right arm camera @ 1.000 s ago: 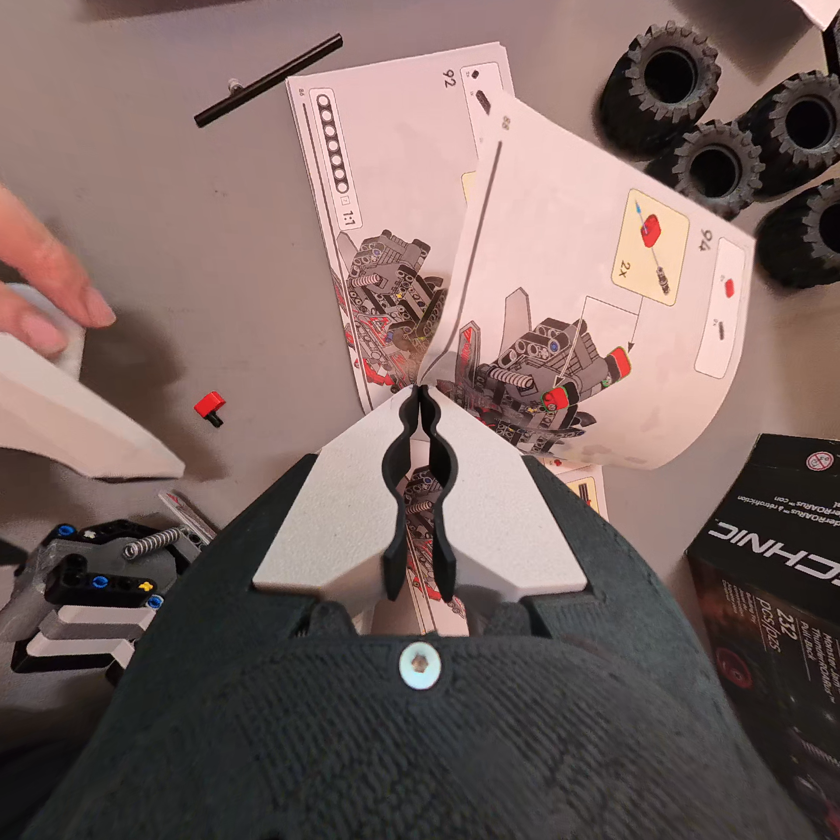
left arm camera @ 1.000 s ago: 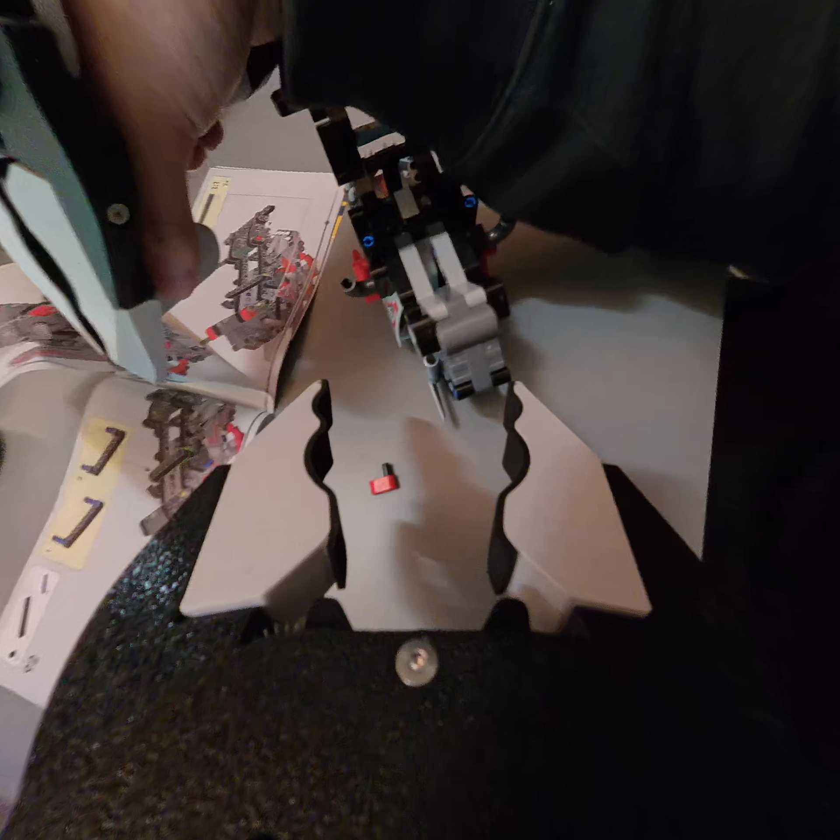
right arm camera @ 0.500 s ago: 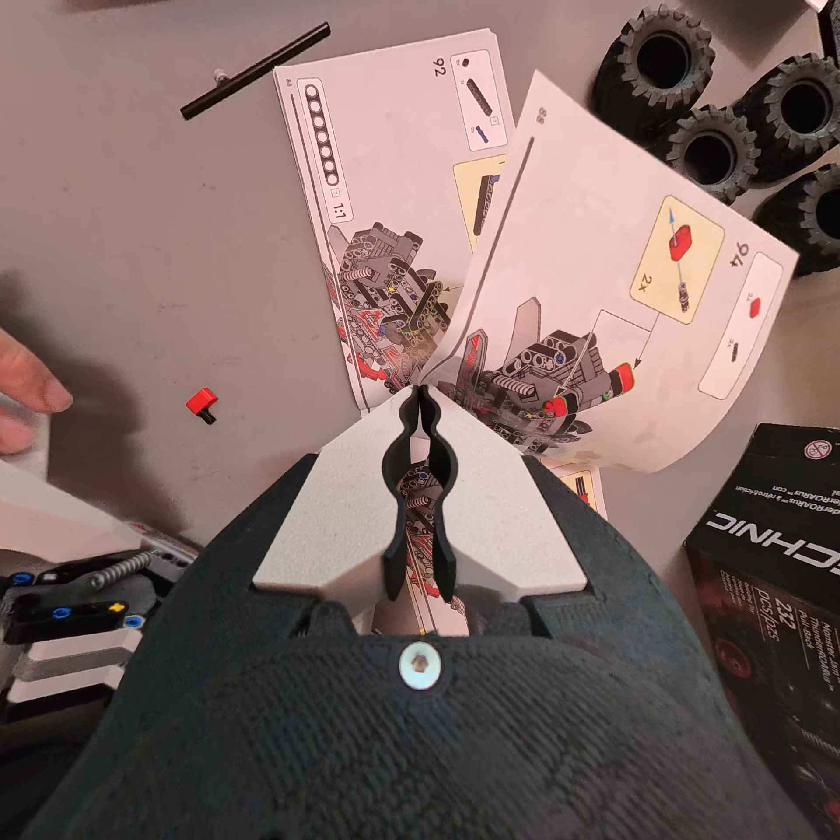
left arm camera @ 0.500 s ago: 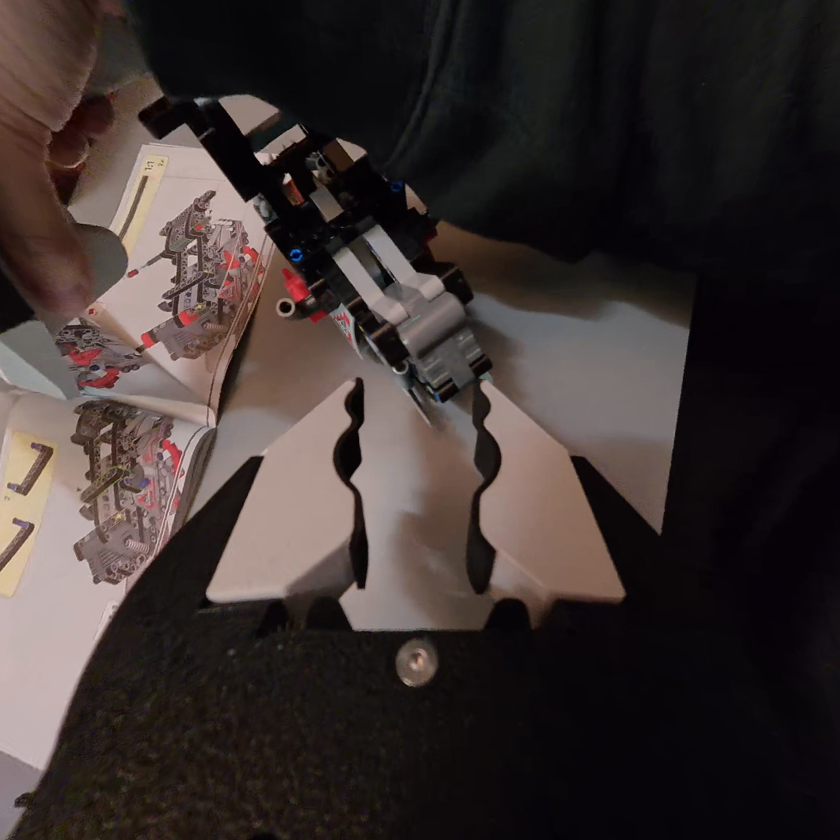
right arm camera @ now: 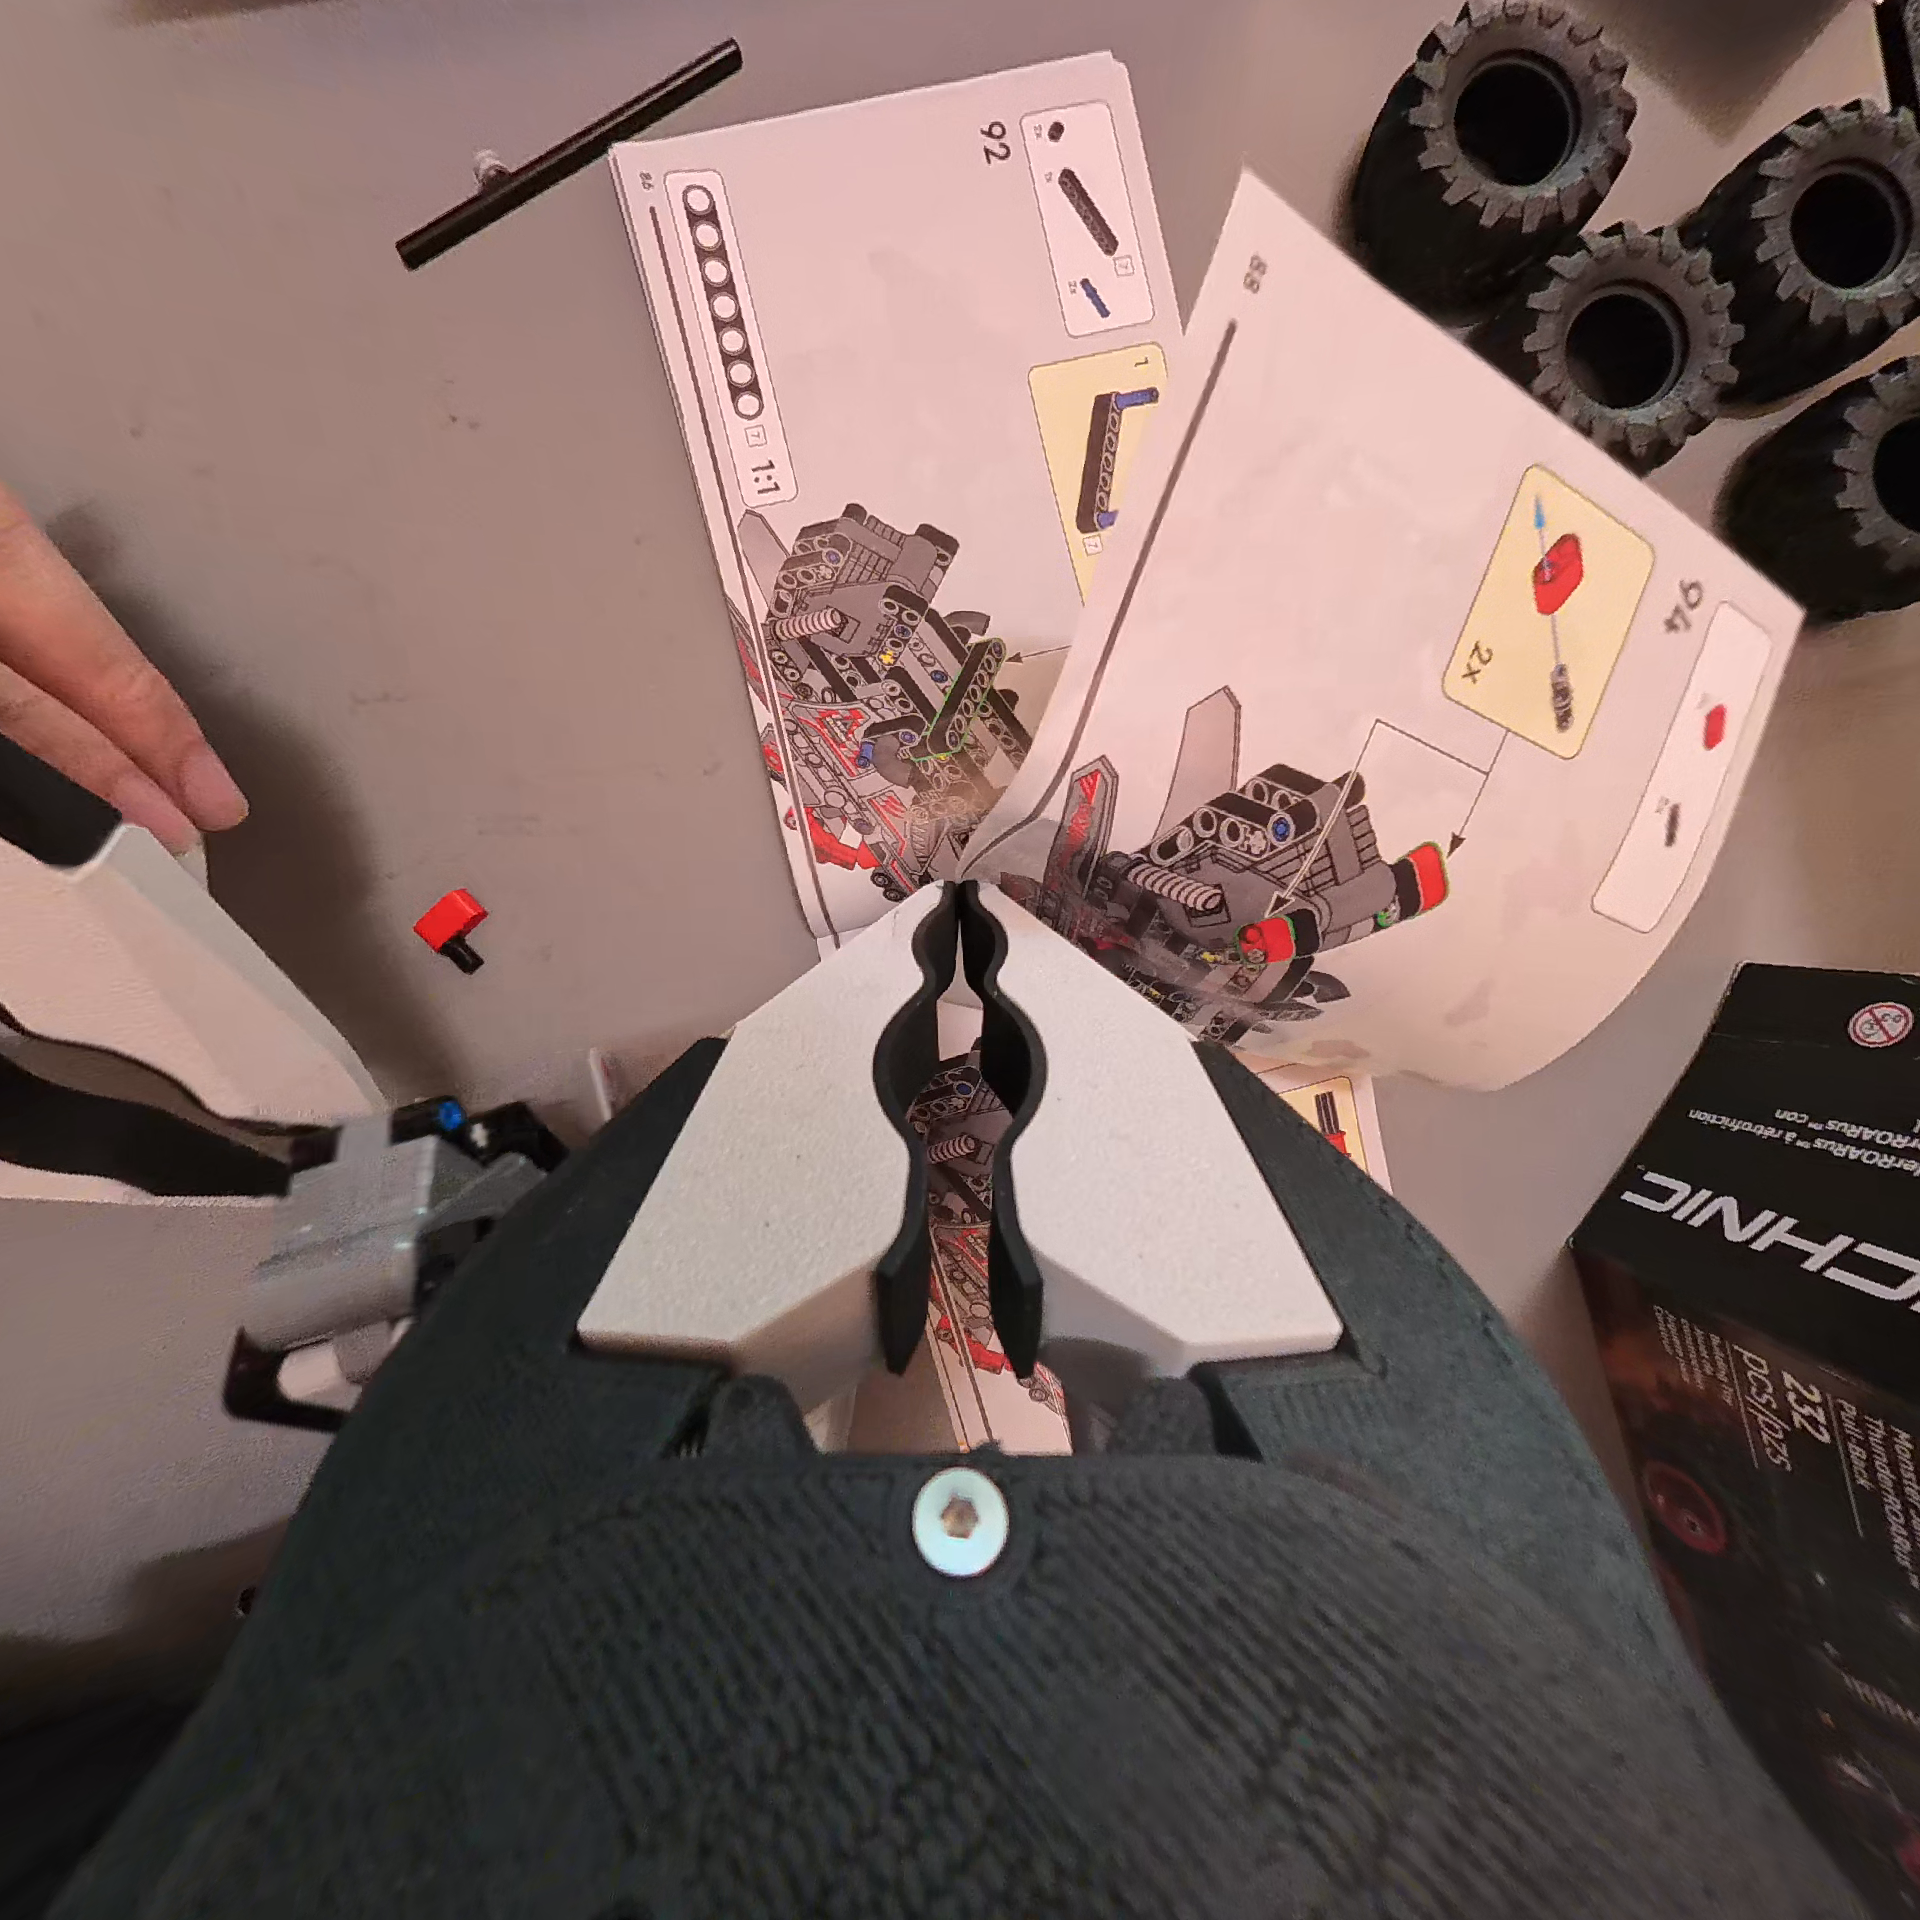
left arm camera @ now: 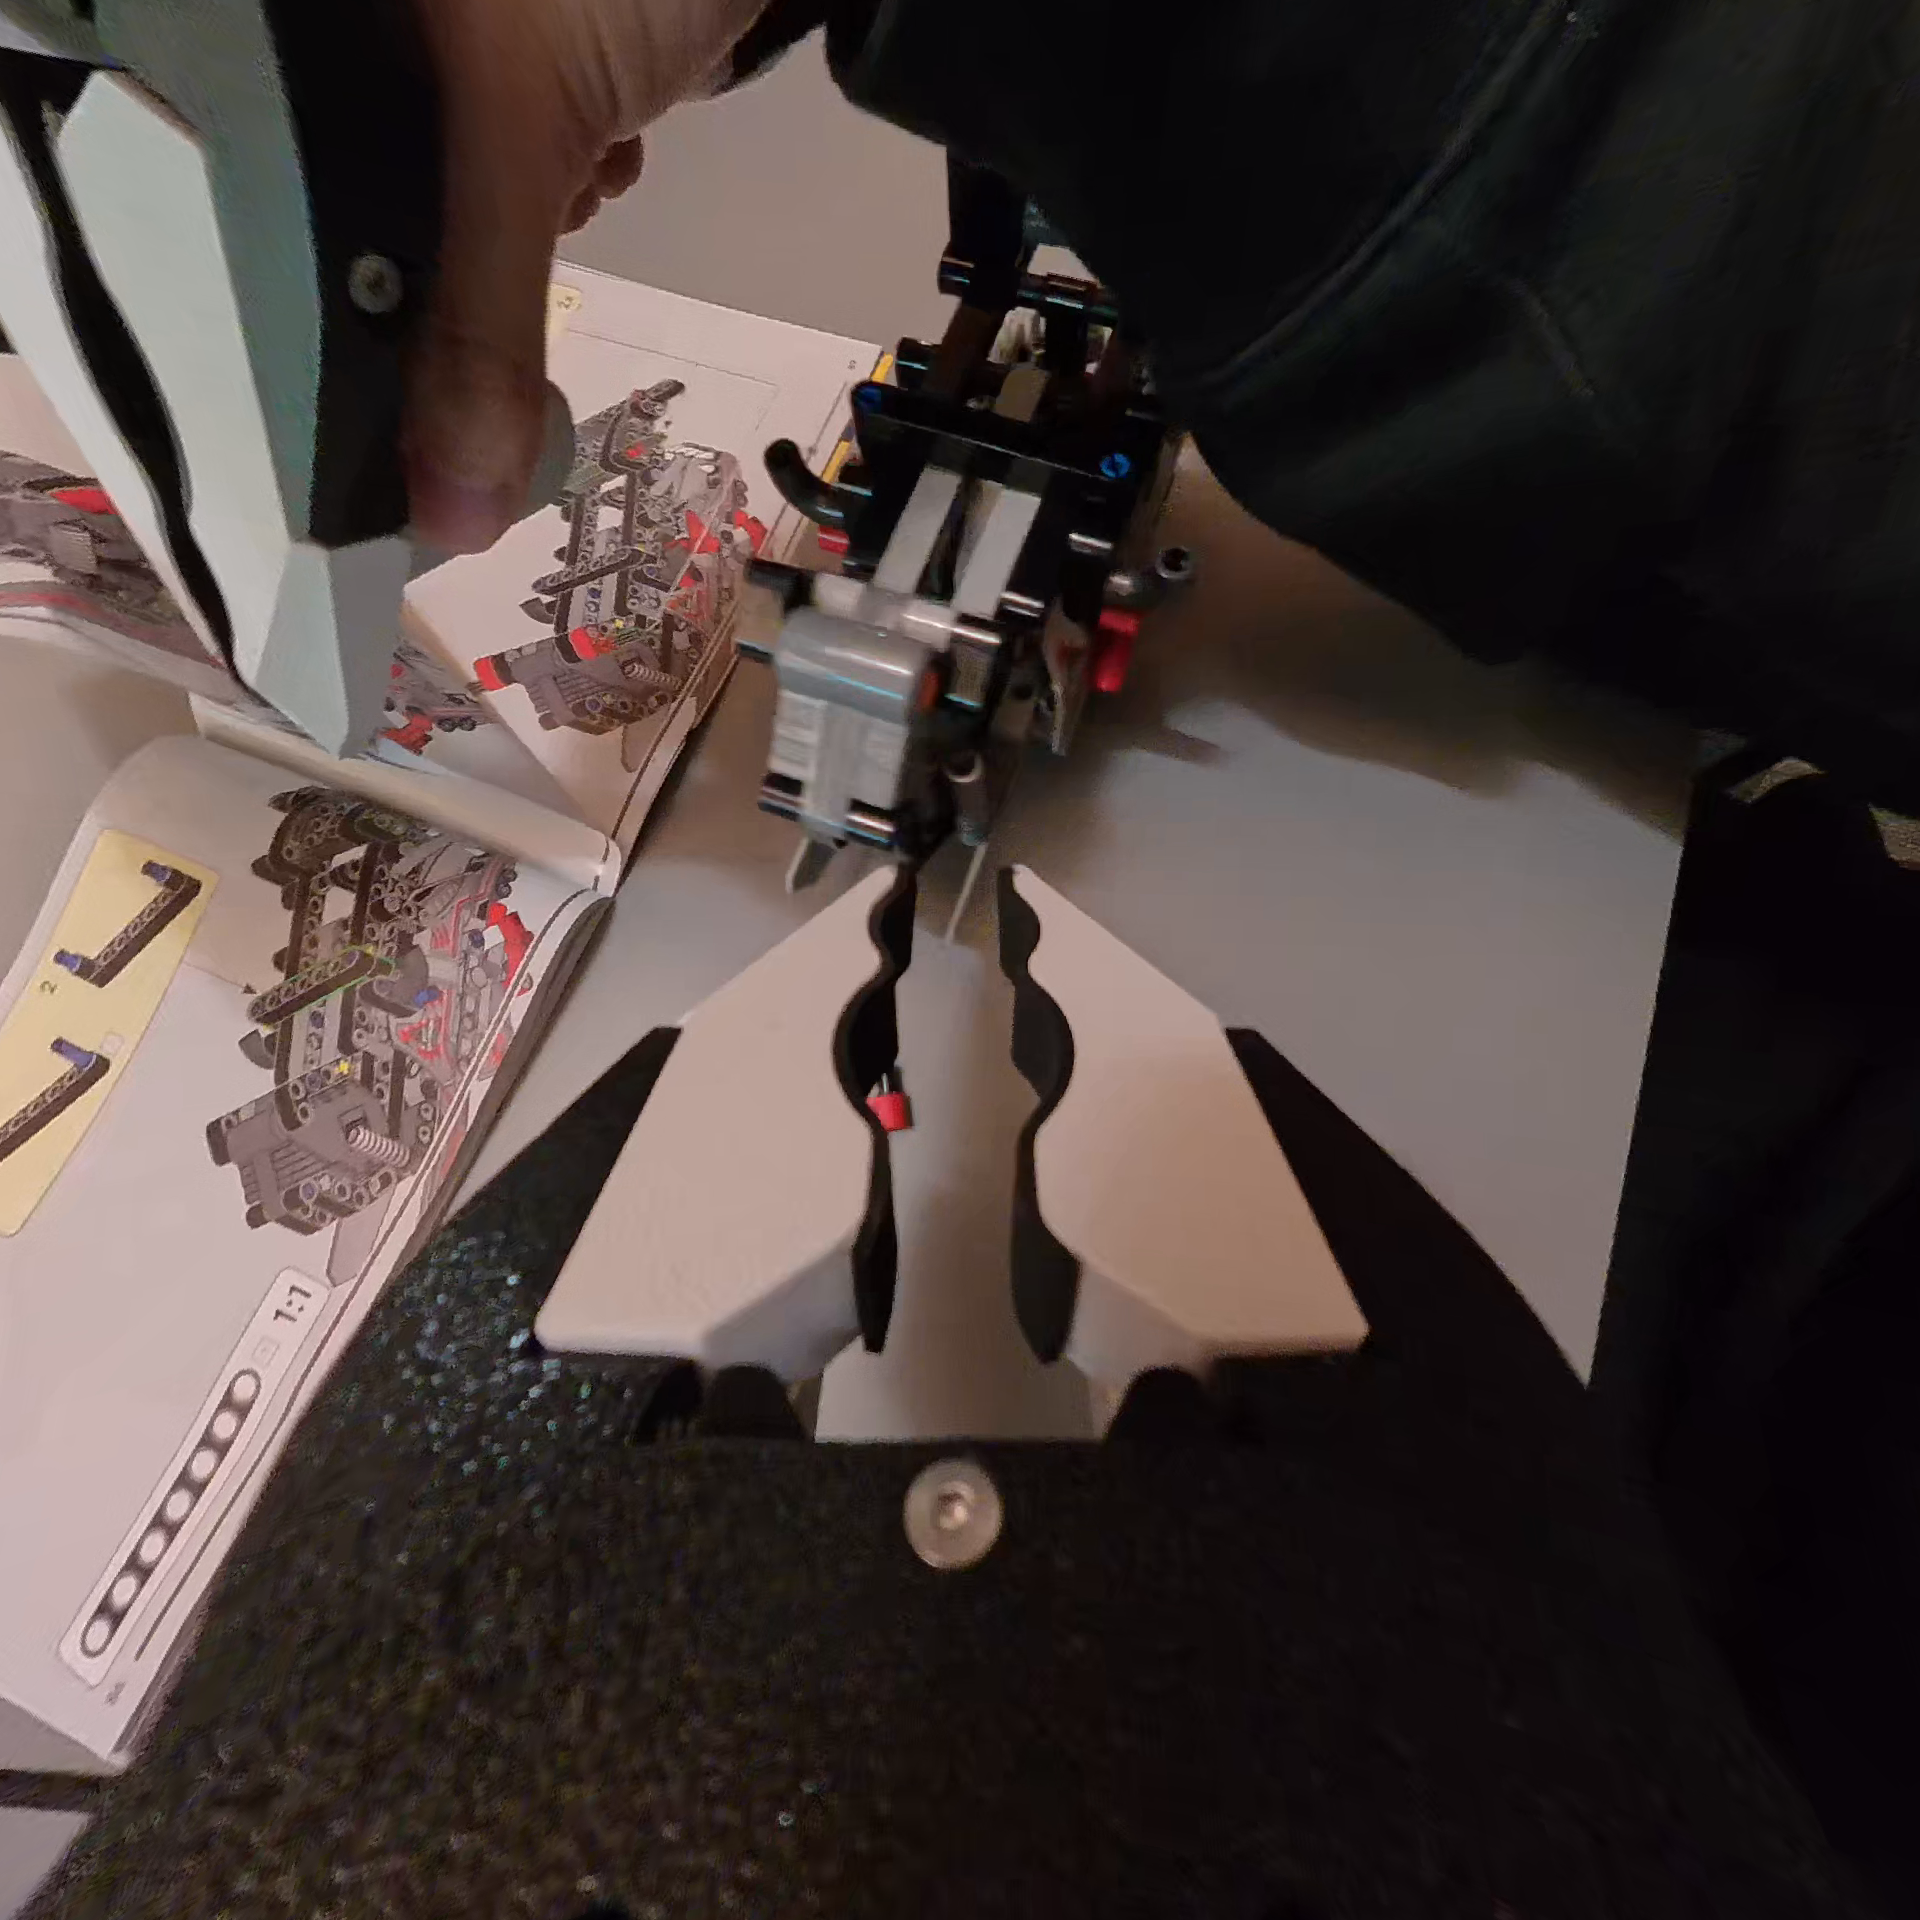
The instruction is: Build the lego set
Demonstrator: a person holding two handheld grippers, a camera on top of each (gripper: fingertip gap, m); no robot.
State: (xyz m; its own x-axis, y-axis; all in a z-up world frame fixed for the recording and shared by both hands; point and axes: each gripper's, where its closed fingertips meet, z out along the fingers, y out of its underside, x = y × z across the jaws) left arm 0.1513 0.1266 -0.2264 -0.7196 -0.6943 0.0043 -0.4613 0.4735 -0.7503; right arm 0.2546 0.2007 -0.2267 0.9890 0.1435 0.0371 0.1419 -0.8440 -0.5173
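Up front in the left wrist view, the left gripper stood parted above the table, a small red piece between its fingers, the lego model just beyond. Right wrist view: the right gripper pinched the instruction booklet; the red piece lay apart, leftward.

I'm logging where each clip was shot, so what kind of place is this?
Probably an indoor hobby or work table, though the room itself is out of view. On the plain grey tabletop lie an open instruction booklet, loose black tyres and a half-built model.
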